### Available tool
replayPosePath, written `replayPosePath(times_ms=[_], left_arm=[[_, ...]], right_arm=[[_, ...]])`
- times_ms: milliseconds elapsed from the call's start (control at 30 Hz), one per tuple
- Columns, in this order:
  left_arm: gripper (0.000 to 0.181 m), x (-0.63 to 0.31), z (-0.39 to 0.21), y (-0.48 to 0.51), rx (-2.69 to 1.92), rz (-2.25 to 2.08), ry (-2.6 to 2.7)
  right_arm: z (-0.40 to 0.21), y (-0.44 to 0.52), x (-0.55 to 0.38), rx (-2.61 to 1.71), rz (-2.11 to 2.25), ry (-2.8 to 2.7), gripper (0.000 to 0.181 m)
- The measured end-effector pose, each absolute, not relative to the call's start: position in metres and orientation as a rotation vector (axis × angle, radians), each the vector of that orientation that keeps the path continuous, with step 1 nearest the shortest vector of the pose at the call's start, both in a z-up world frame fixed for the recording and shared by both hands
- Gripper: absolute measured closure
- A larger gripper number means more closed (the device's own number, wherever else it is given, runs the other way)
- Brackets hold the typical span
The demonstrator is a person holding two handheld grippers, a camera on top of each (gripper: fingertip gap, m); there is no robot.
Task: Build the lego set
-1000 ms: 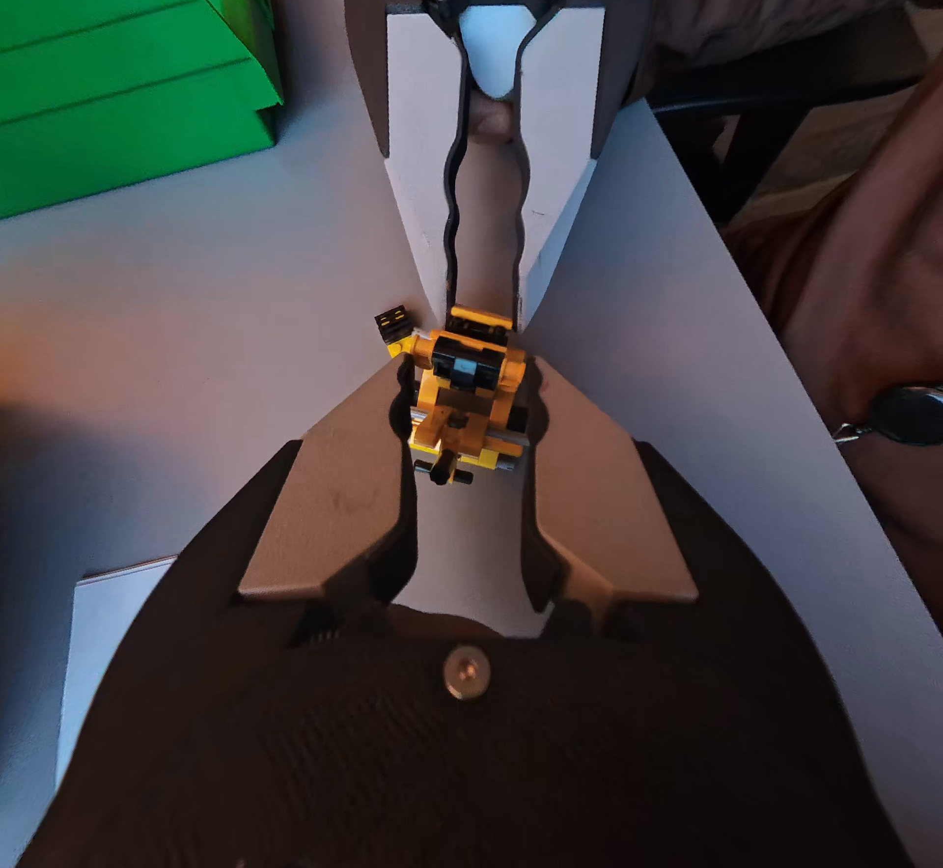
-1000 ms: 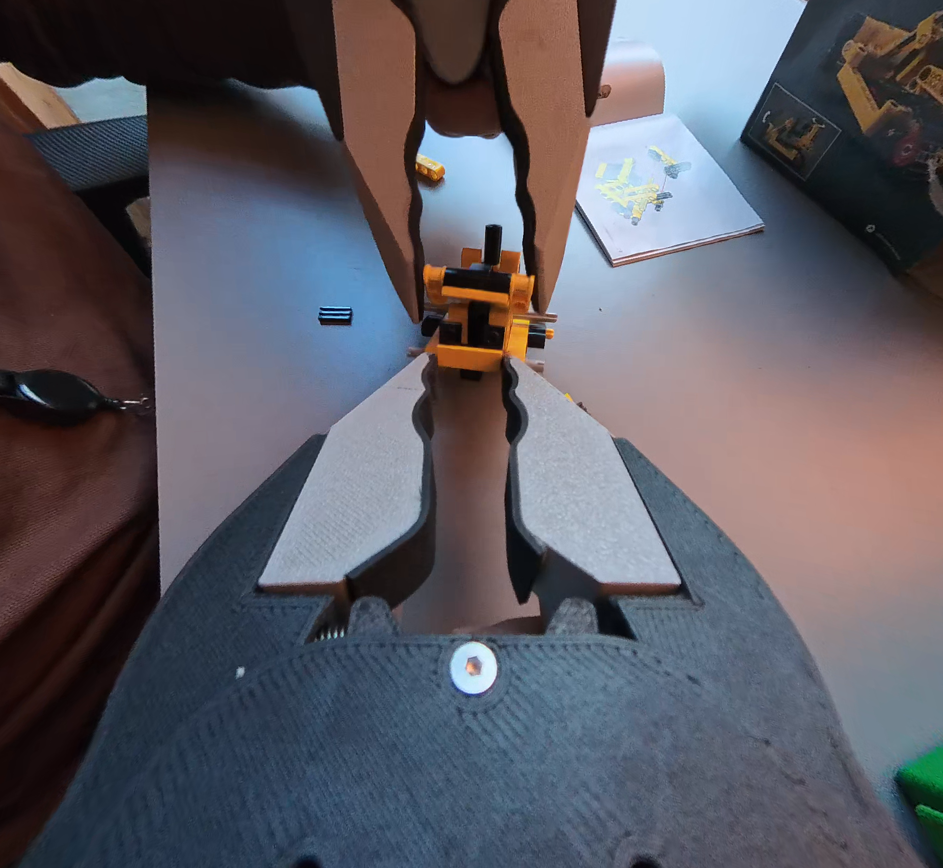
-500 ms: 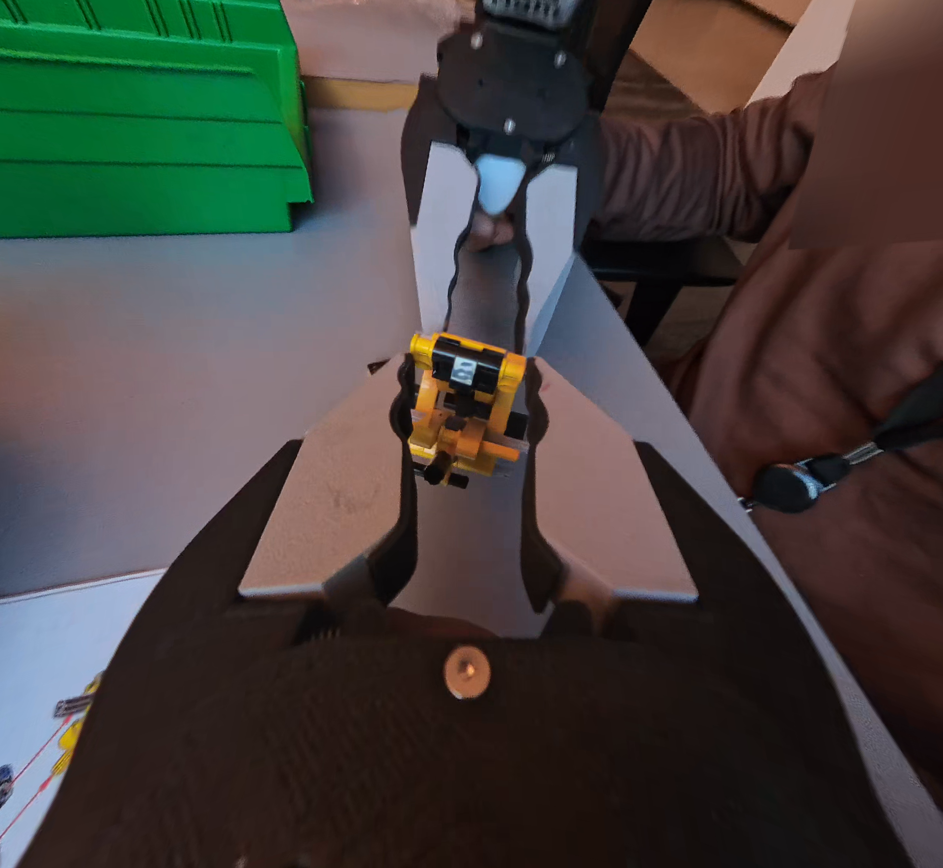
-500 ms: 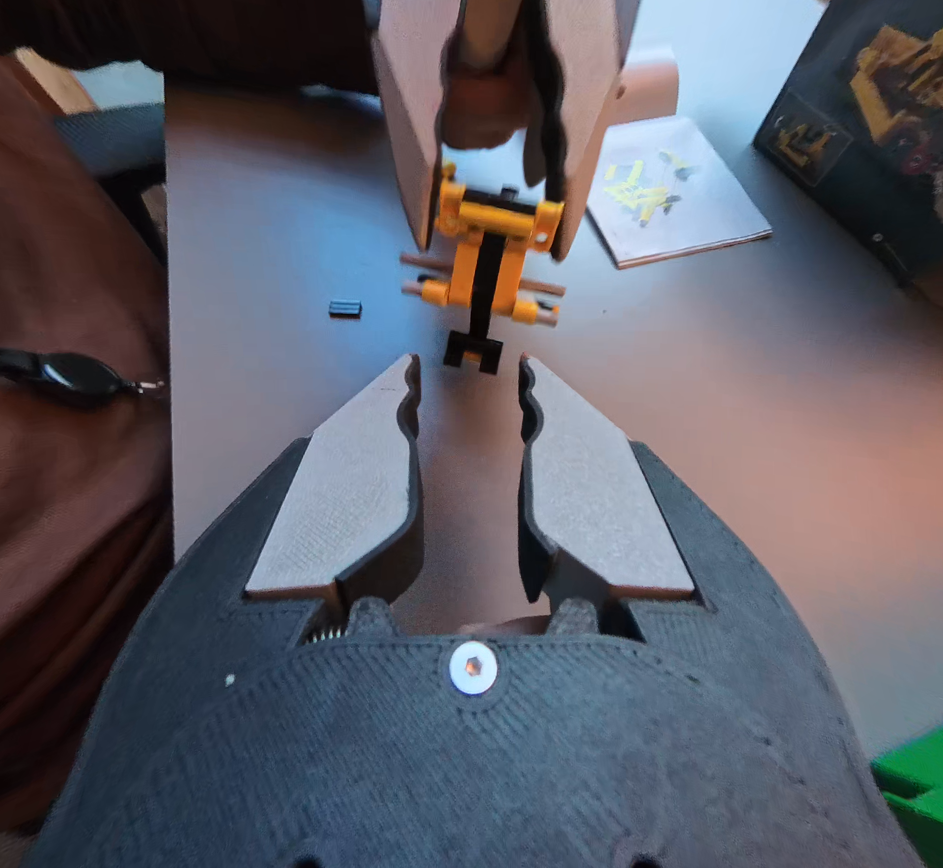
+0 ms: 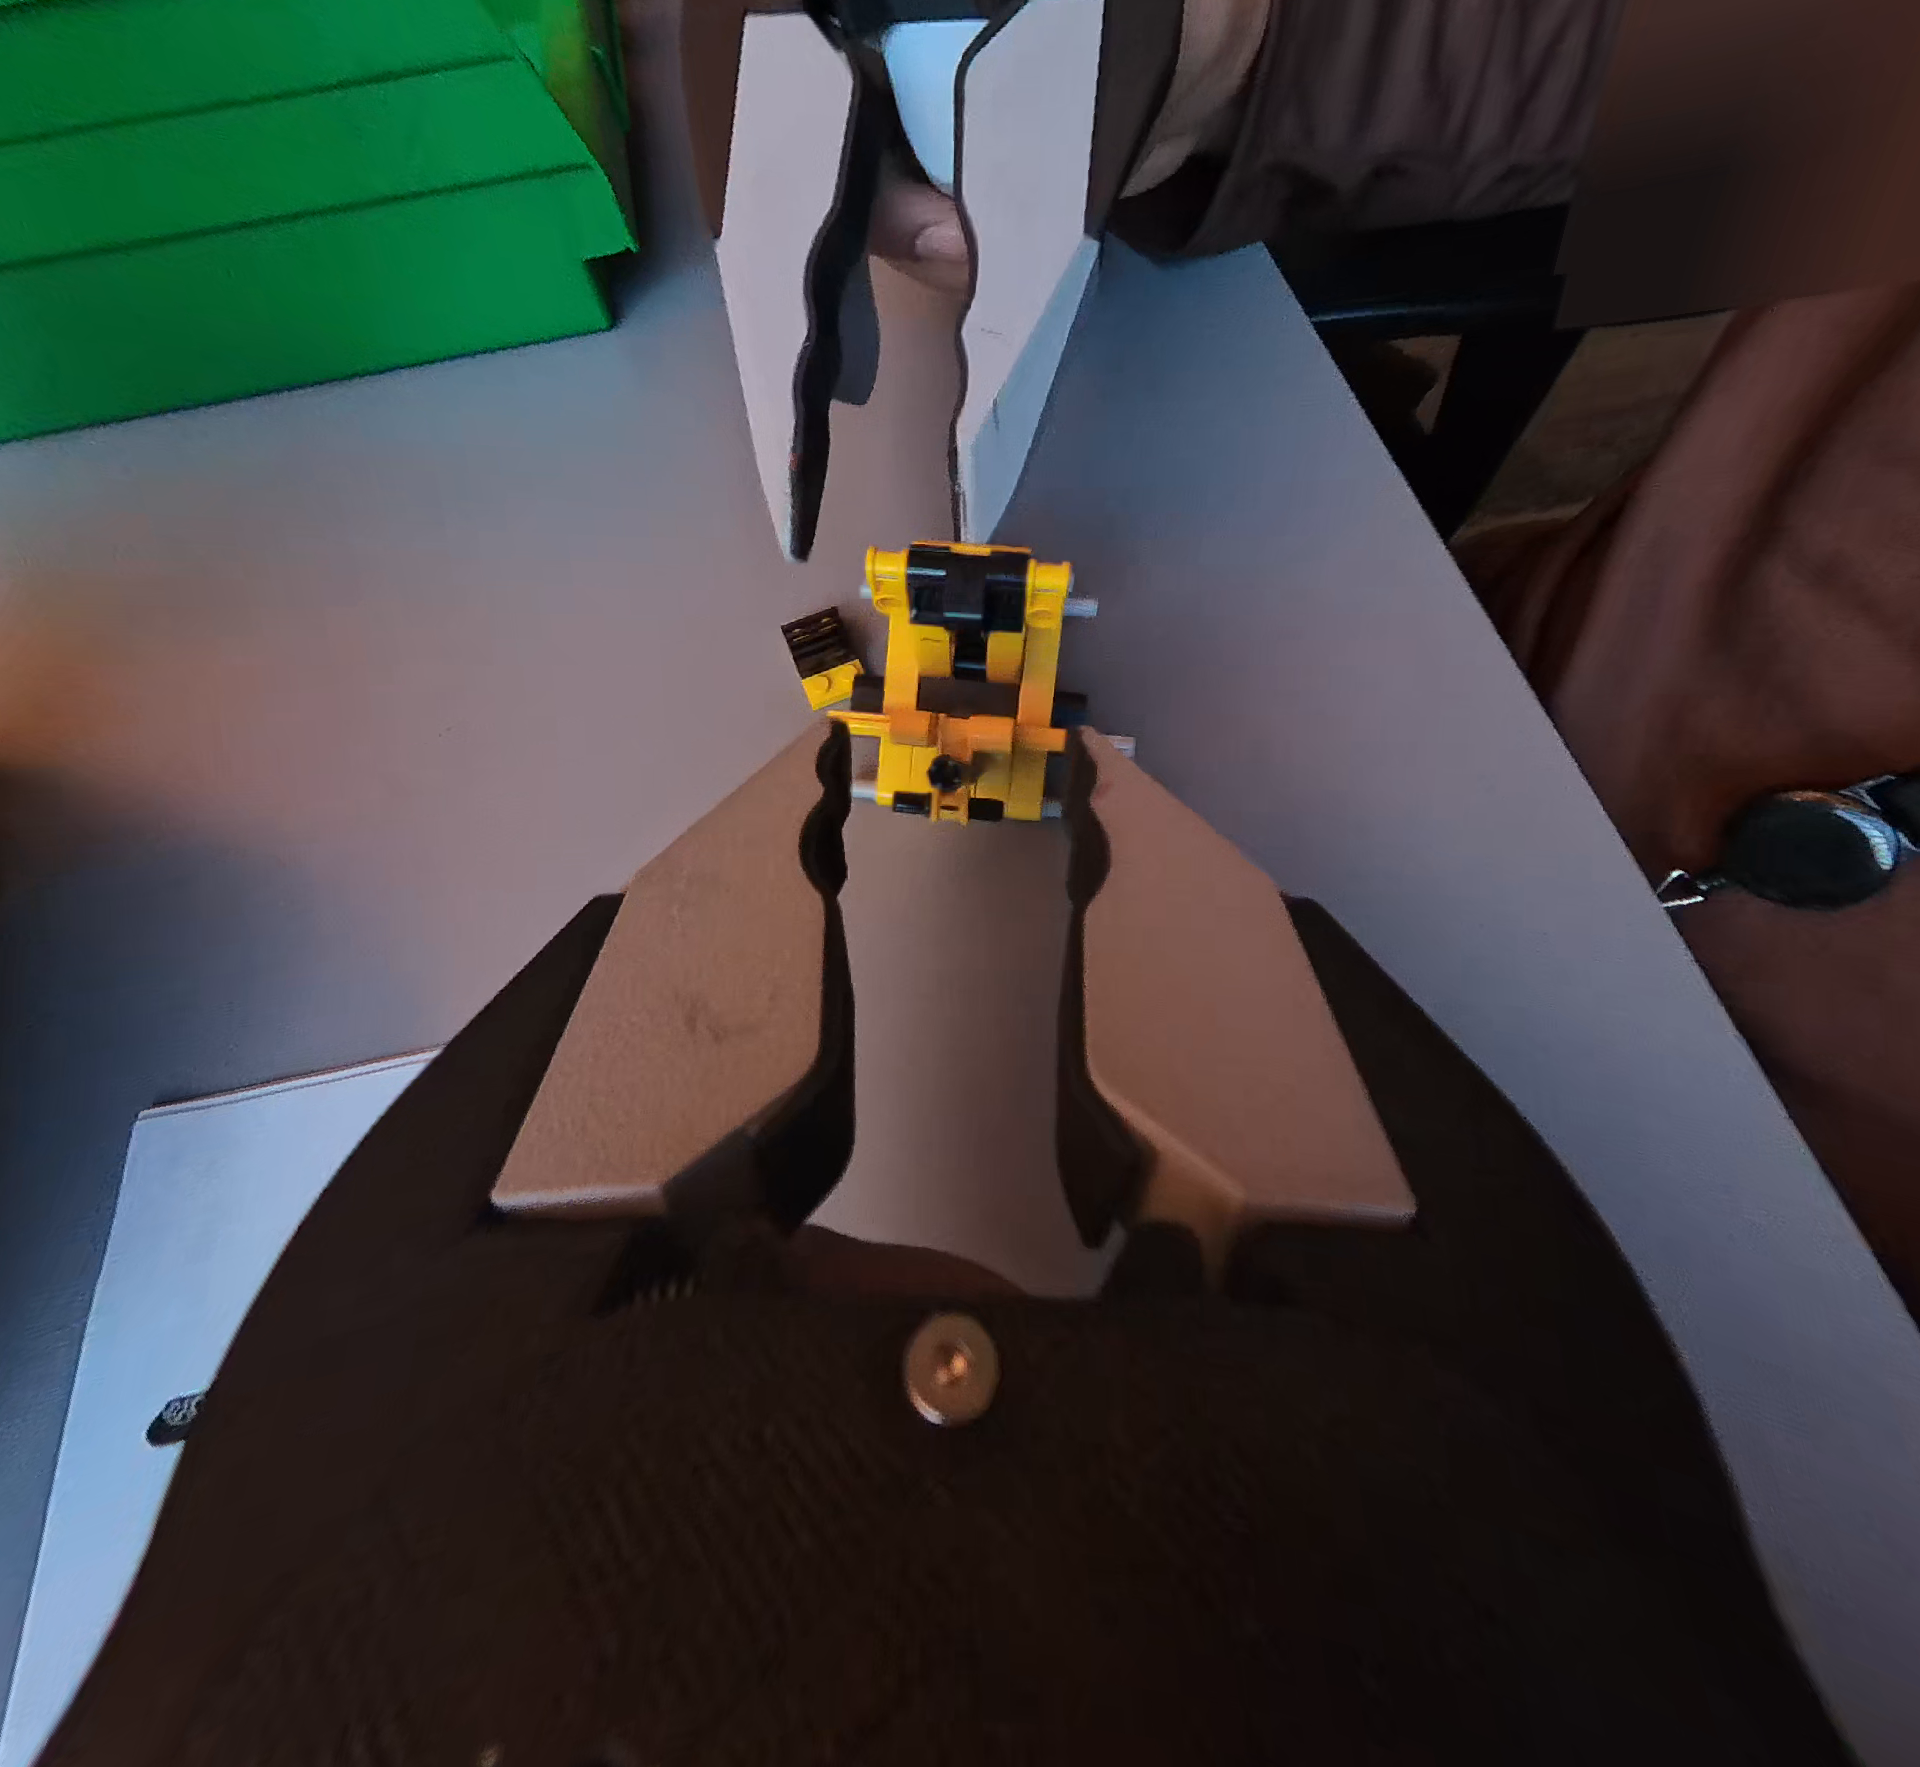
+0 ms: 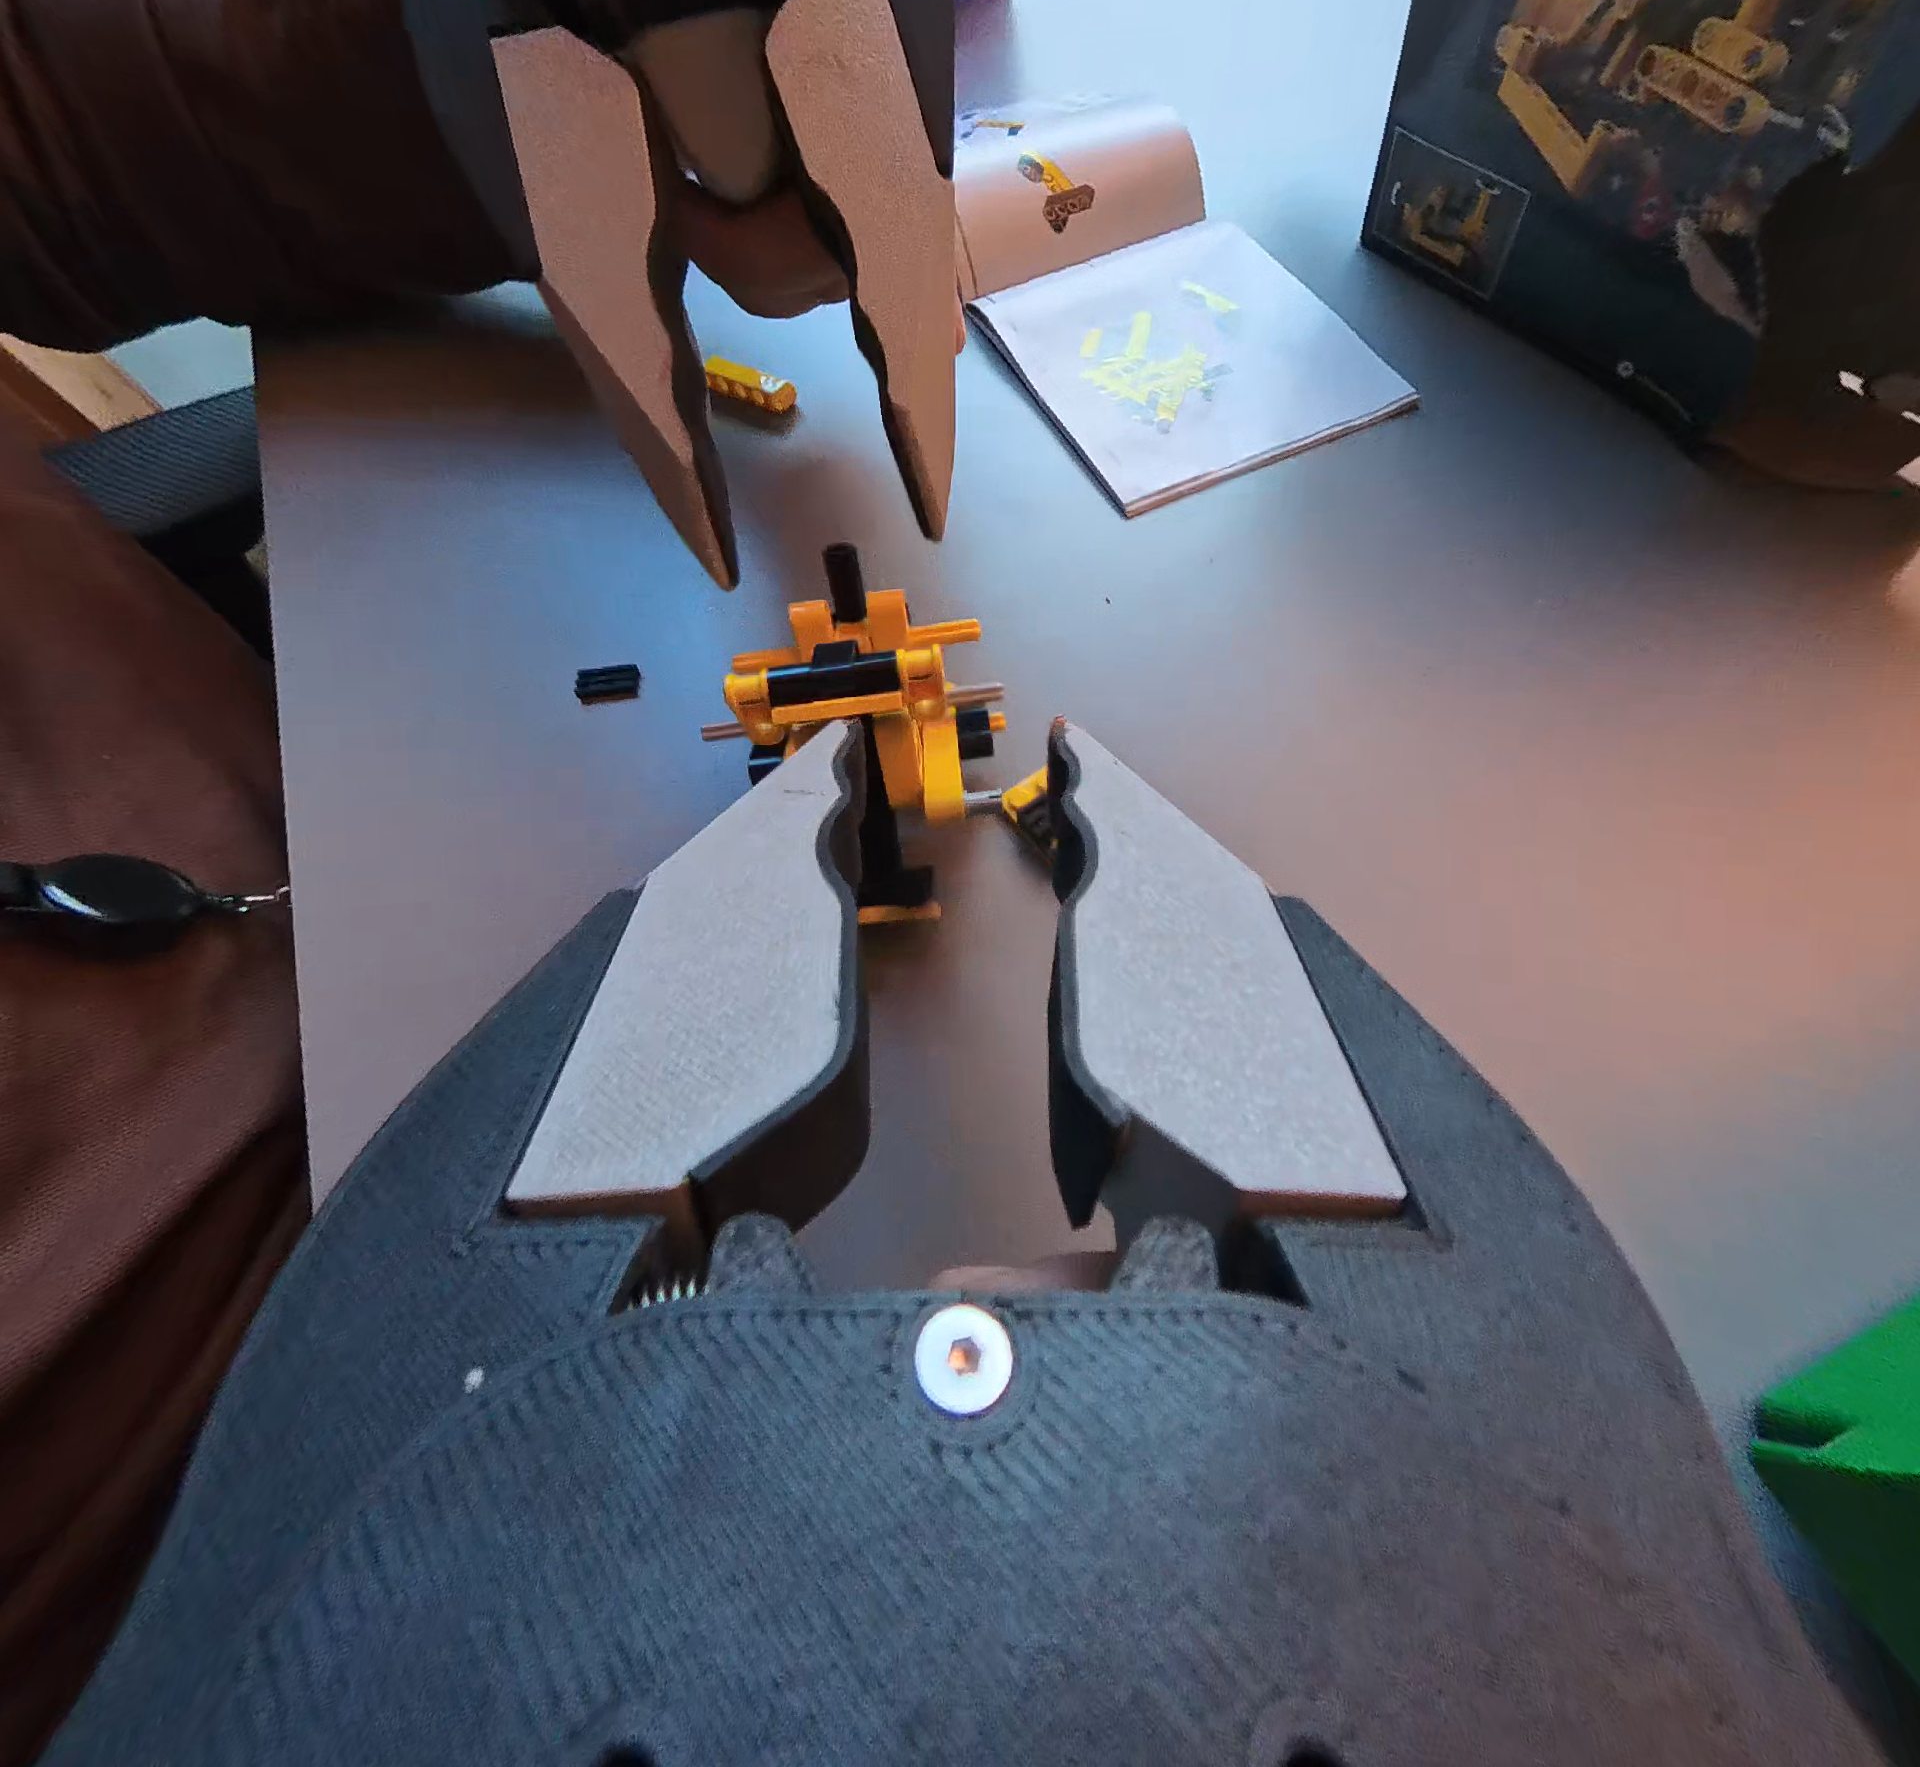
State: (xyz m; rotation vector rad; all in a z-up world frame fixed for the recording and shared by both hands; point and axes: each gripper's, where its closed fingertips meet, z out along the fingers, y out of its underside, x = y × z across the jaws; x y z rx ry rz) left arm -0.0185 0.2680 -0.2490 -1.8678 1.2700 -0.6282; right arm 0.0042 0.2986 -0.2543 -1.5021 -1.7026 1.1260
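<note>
**Both grippers standing open around the yellow Lego assembly**

The yellow-and-black Lego assembly [image 5: 961,699] is sitting on the grey table [image 5: 416,574], near its edge, between the two grippers. The left gripper [image 5: 951,761] is pointing at it with jaws spread; its fingertips are flanking the near end of the model, and whether they are touching it cannot be told. The right gripper [image 6: 951,746] is facing it from the opposite side, jaws likewise parted, its left fingertip [image 6: 831,761] overlapping the model in the right wrist view.

A small black-and-yellow piece [image 5: 816,652] is lying just beside the assembly. A black connector [image 6: 607,681] and a yellow beam [image 6: 750,385] are resting apart on the table. An open instruction booklet [image 6: 1195,367] and the set's box [image 6: 1662,128] are lying farther off, and green bins [image 5: 281,138] are standing at the back.
</note>
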Motion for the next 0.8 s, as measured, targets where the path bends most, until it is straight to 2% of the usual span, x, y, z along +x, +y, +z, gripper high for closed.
replayPosePath(times_ms=[300,433,500,800], left_arm=[[0.146,-0.013,-0.264,0.272,-1.923,-0.578,1.297],[0.147,-0.009,-0.271,0.272,-1.938,-0.583,1.307],[0.148,-0.006,-0.273,0.27,-1.938,-0.594,1.318],[0.177,-0.005,-0.267,0.271,-1.927,-0.65,1.273]], right_arm=[[-0.268,0.283,0.016,-1.449,1.093,-1.859,0.145],[-0.268,0.277,0.007,-1.444,1.056,-1.847,0.132],[-0.272,0.277,0.004,-1.468,1.025,-1.849,0.131],[-0.279,0.282,0.014,-1.454,0.901,-1.917,0.138]])
